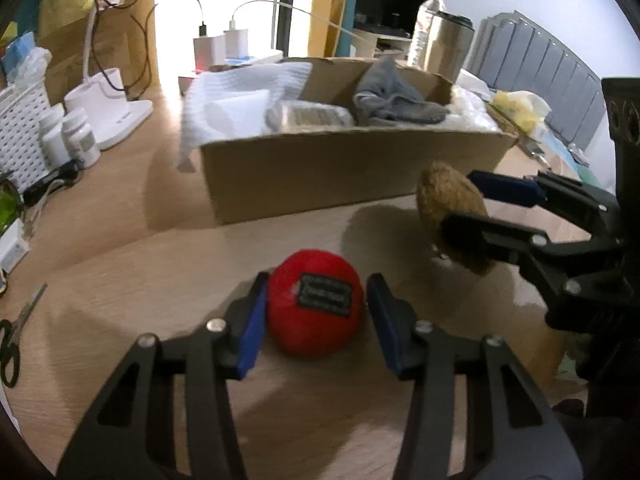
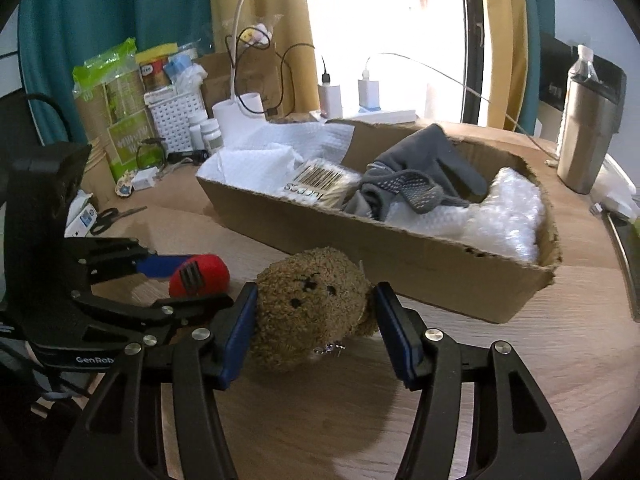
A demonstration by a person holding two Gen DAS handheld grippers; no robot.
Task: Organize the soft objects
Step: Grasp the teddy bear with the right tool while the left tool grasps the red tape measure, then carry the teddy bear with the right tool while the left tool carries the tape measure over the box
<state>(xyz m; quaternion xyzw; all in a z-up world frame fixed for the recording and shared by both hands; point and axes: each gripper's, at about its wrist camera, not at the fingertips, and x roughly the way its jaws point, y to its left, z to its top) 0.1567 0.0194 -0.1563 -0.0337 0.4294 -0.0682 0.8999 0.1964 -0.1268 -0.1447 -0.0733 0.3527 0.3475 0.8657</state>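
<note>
A red soft ball [image 1: 314, 304] with a black label sits between the pads of my left gripper [image 1: 316, 312], which is shut on it above the wooden table. It also shows in the right wrist view [image 2: 200, 274]. My right gripper [image 2: 314, 320] is shut on a brown plush bear [image 2: 310, 306], seen at the right of the left wrist view [image 1: 448, 208]. A cardboard box [image 2: 400, 268] behind them holds a grey glove [image 2: 420, 176], white cloth [image 2: 280, 148], bubble wrap [image 2: 496, 216] and a packet.
A lamp base [image 1: 108, 96], pill bottles [image 1: 76, 136], a white basket [image 1: 20, 120] and scissors [image 1: 12, 340] stand at the left. A steel tumbler [image 2: 588, 132] and water bottle [image 1: 428, 24] stand behind the box at the right. Chargers and cables lie at the back.
</note>
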